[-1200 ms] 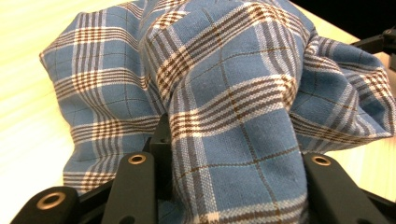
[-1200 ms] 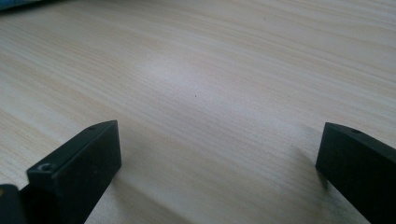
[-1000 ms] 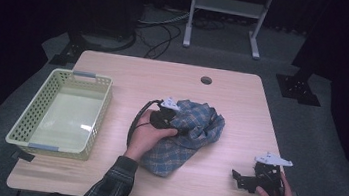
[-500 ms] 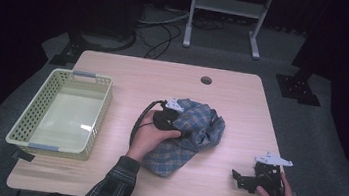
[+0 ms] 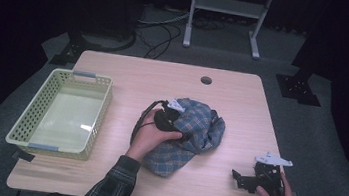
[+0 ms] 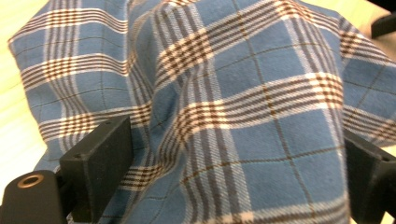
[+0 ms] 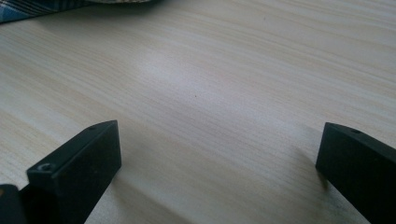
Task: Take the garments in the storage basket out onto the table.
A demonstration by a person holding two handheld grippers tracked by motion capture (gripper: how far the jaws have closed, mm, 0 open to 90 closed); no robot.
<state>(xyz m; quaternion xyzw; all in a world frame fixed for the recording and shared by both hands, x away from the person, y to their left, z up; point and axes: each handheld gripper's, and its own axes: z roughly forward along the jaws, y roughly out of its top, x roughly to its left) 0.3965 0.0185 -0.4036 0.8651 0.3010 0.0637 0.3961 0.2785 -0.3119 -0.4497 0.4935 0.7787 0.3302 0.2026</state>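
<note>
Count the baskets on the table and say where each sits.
1. The pale green perforated plastic basket sits at the table's left side, apart from the blue plaid cloth near the middle.

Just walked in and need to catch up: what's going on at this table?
A person works a blue plaid cloth lying bunched mid-table. The left gripper sits on it; its jaws have just been opening and now stand wide, with fabric between them but not pinched. The right gripper rests open on the bare table near the person's edge. A pale green basket stands to the left.
</note>
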